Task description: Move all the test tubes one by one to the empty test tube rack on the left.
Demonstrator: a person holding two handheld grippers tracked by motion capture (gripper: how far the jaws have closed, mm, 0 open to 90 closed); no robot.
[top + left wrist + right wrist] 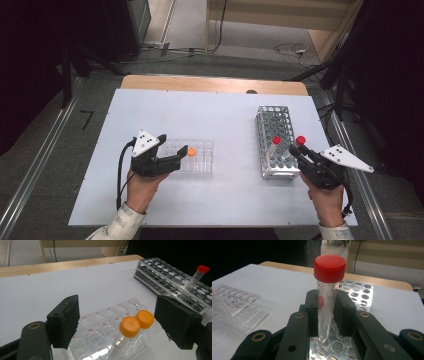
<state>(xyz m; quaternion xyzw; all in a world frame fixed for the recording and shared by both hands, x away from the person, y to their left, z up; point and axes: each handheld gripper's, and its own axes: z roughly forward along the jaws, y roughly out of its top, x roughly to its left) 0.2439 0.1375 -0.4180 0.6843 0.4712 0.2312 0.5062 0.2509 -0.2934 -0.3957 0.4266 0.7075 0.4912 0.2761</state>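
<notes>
My left gripper (pixel 172 145) stands open at the near-left end of a clear plastic rack (pixel 200 157). In the left gripper view its jaws (pixel 117 312) are spread wide on either side of two orange-capped tubes (pixel 129 326) that sit in the clear rack (pixel 100 325), and the pads touch neither. My right gripper (pixel 298 150) is shut on a red-capped tube (pixel 300 140) at the near-right corner of a metal rack (pixel 274 125). The right gripper view shows that tube (pixel 327 297) upright between the pads, its tip just above the rack's holes (pixel 352 293). Another red-capped tube (pixel 276 140) leans in the metal rack.
The white table top (pixel 210 112) has a wooden edge (pixel 210 83) at the far side. Cables trail from both grippers toward the person's sleeves. Dark stands and floor rails flank the table on both sides.
</notes>
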